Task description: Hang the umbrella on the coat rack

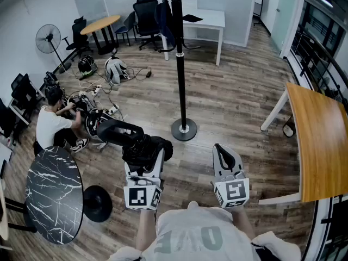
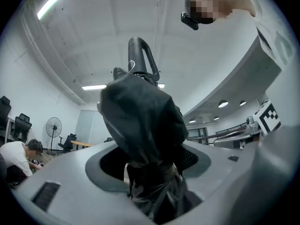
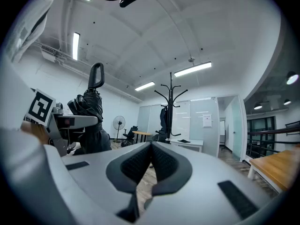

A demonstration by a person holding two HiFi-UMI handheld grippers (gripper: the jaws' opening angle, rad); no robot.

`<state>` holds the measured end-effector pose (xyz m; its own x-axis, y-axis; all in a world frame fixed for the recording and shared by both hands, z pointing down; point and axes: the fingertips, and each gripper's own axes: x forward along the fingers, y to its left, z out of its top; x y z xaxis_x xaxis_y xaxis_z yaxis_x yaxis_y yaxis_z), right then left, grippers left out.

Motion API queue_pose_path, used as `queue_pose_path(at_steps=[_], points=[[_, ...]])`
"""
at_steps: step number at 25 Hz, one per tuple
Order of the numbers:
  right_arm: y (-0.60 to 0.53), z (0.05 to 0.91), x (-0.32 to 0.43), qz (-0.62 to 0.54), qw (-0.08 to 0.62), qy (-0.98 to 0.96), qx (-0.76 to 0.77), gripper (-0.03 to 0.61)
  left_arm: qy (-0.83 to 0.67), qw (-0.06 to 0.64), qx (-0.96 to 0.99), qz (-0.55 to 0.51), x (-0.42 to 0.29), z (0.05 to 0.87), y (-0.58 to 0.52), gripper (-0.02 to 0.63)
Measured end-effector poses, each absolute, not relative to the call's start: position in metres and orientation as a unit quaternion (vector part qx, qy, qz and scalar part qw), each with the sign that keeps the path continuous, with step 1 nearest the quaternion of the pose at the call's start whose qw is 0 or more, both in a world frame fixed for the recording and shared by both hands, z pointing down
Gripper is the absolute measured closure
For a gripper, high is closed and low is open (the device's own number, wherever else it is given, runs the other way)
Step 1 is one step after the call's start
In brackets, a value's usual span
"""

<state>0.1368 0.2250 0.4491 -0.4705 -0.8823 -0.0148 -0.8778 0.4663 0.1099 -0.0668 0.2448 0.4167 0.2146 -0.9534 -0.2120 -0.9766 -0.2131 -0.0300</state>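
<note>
The left tongs (image 1: pixel 145 157) and right tongs (image 1: pixel 222 150) are pale grey shells with black ribbed pads (image 3: pixel 133 165), each bearing a white cube (image 1: pixel 142 196) with black square markers; at six o'clock, a light grey T-shirt (image 1: pixel 201 235) with pale lettering

Bright ceiling strip lights (image 3: pixel 192 69), fisheye-warped edges

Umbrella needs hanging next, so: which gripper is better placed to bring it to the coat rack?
Left: the left gripper clamps the black umbrella; the right gripper is shut and empty.
</note>
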Motion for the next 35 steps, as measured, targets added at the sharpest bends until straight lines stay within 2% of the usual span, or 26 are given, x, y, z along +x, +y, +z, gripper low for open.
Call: queue_pose_path(at_steps=[14, 23, 35], points=[[0.216, 0.457, 0.142, -0.046, 0.022, -0.861, 0.506, 0.548, 0.614, 0.072, -0.782, 0.083, -0.058, 0.423, 0.223, 0.305], [0.205, 0.481, 0.143, -0.007, 0.035, -0.863, 0.504, 0.548, 0.608, 0.035, -0.789, 0.082, -0.051, 0.443, 0.208, 0.305], [0.11, 0.483, 0.126, 0.002, 0.03, -0.866, 0.5, 0.548, 0.602, 0.016, -0.792, 0.103, -0.066, 0.438, 0.112, 0.305]])
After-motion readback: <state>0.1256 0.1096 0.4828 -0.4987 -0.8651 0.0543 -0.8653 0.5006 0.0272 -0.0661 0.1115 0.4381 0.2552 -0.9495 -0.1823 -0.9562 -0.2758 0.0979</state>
